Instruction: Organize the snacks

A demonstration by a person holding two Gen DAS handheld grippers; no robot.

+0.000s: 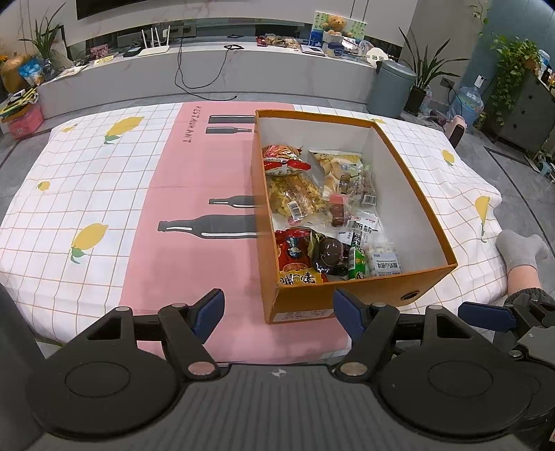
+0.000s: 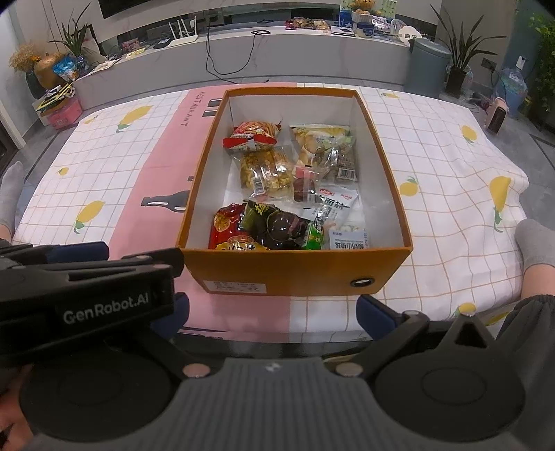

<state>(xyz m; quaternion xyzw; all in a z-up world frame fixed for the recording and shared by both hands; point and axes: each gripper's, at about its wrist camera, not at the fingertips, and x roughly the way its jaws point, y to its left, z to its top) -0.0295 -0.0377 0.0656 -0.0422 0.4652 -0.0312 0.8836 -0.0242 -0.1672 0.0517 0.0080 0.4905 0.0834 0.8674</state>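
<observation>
Lining box (image 2: pixel 295 274), snacks (image 2: pixel 288 194) leave margins.

Left of the right jaws, the left gripper (image 2: pixel 104 263) hides the cloth; the box (image 2: pixel 298 274) label's print is unreadably blurred.

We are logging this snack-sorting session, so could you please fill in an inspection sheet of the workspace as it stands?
Surface: tablecloth, white grid with lemons, pink centre strip.
Job's things: orange box open, snack packets lying inside; none seen loose on the cloth.
Clutter: nothing seen on the cloth beside the box.
Grippers: left gripper open, empty; right gripper open, empty; both short of the box.
Cables: black cable hanging over the far counter's edge.
Surroundings: grey bin, potted plants, teddy bear, socked foot beside the table.
</observation>
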